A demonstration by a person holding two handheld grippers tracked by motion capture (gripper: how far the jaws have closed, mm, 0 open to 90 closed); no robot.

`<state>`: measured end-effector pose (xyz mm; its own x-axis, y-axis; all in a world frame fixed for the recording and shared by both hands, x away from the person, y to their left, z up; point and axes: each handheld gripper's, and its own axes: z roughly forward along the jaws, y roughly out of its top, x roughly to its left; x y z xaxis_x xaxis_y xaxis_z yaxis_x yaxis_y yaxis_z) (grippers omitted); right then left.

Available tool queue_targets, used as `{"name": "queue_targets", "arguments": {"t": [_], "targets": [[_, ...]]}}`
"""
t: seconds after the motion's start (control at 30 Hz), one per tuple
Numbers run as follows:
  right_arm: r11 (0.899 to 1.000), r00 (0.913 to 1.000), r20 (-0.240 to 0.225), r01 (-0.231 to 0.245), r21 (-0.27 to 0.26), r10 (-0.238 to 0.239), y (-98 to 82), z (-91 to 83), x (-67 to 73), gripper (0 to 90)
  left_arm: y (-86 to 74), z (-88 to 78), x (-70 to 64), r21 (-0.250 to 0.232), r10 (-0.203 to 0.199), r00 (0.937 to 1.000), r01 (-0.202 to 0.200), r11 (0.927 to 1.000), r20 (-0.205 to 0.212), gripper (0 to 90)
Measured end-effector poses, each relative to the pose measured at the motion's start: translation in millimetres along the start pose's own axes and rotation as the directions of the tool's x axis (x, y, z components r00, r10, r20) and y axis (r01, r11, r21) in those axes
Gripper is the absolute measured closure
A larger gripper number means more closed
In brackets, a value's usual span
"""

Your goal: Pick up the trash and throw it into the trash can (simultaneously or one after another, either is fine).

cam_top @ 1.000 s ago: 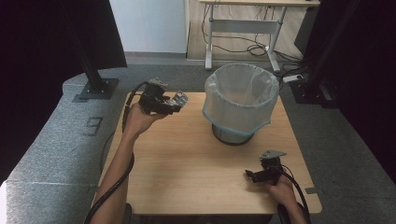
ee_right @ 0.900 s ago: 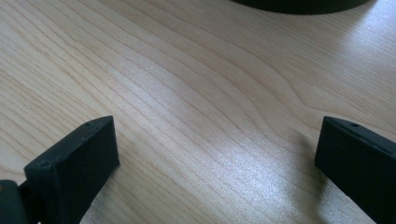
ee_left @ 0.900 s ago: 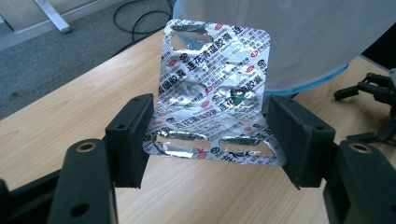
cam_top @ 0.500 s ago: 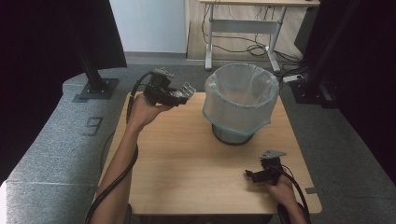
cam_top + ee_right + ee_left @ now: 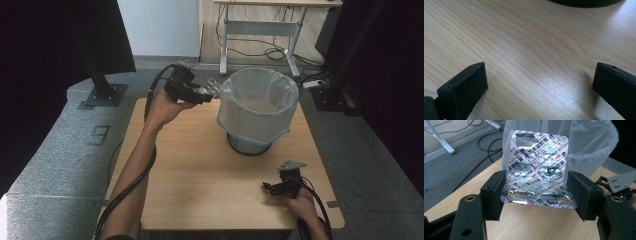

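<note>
My left gripper [image 5: 537,192] is clamping one foil blister pack [image 5: 539,170] just beside one lined bin [image 5: 257,107]; my right gripper [image 5: 539,87] is gaping wide over the wooden table [image 5: 200,170].

l gripper [image 5: 209,91] holds foil pack [image 5: 214,86] beside lined bin [image 5: 260,112]

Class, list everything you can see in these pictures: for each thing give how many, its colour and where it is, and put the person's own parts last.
Table: one, light wood, centre.
Bin: one, dark, far right part of the table.
Bin liner: one, translucent white, over the bin's rim.
Blister pack: one, silver foil with red print, between the left gripper's jaws beside the bin.
Desk: one, white-framed, background.
Left gripper: one, black, raised at the far left edge.
Right gripper: one, black, open, low at the near right.
</note>
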<state>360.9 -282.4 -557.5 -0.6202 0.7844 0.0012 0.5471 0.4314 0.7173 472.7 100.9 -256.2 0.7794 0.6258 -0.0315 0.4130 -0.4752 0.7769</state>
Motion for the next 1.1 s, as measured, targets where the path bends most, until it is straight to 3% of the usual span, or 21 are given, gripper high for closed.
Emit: {"name": "queue_targets", "arguments": {"t": [0.47,1.1], "targets": [[1.0,1.0,-0.002,-0.001,-0.002,0.001,-0.1,0.2,0.0,0.0,29.5,17.7,-13.0,-0.016,0.014,0.9996,-0.014,0.9998,0.024,34.3],[1.0,1.0,-0.004,0.001,-0.004,-0.001,-0.1,0.3,0.5,0.0,58.8,58.9,-30.4,-0.016,0.043,0.9985,-0.043,0.999,0.032,34.3]]}}
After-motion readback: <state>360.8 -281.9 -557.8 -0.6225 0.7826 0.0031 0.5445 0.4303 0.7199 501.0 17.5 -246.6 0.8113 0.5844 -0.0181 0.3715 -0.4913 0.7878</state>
